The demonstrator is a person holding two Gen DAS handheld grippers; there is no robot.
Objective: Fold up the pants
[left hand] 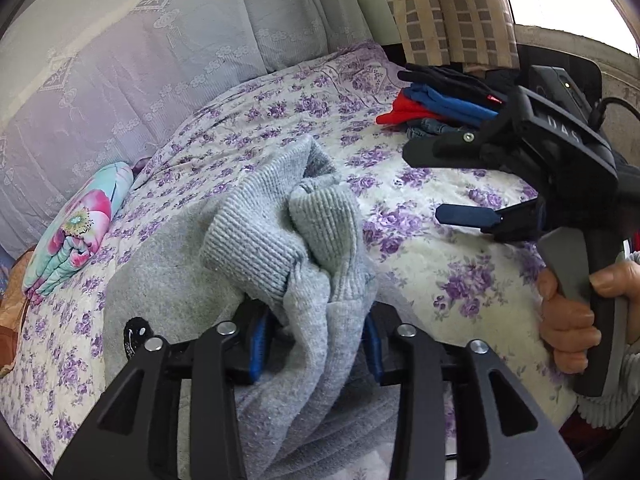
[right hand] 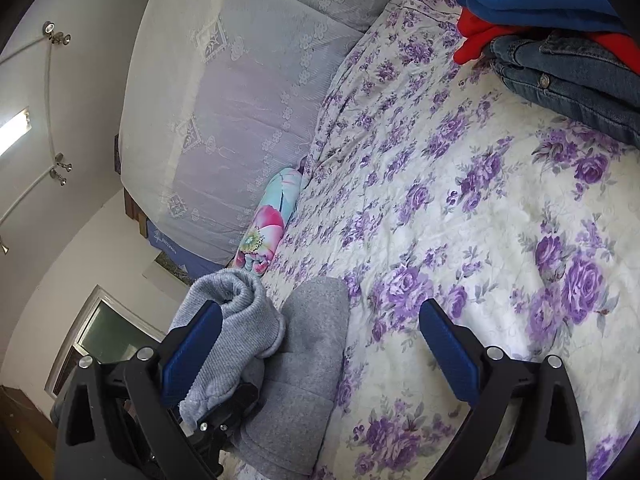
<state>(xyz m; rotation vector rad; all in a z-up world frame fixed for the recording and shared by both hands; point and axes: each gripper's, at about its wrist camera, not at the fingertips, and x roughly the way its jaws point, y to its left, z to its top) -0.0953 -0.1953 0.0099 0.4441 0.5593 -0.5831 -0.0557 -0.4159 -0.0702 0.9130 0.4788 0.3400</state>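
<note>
Grey knit pants [left hand: 256, 240] lie bunched on the flowered bedspread [left hand: 416, 184], with their ribbed cuffs standing up in front of my left gripper [left hand: 316, 340]. Its blue pads stand apart on either side of a hanging fold of the pants, which sits loosely between them. My right gripper [left hand: 422, 184] hovers over the bed to the right, held by a hand [left hand: 568, 320], wide open with nothing in it. In the right wrist view the right gripper [right hand: 320, 308] is open over the bedspread [right hand: 480, 220]. The pants [right hand: 312, 360] and a cuff [right hand: 236, 320] lie by its left finger.
A stack of folded clothes [left hand: 440, 104], black, blue, red and denim, sits at the far right of the bed and shows as the folded clothes [right hand: 560, 72] at top right. A flowered rolled quilt [left hand: 76, 232] lies against the lace-covered headboard [left hand: 120, 80]. A curtain [left hand: 448, 8] hangs behind.
</note>
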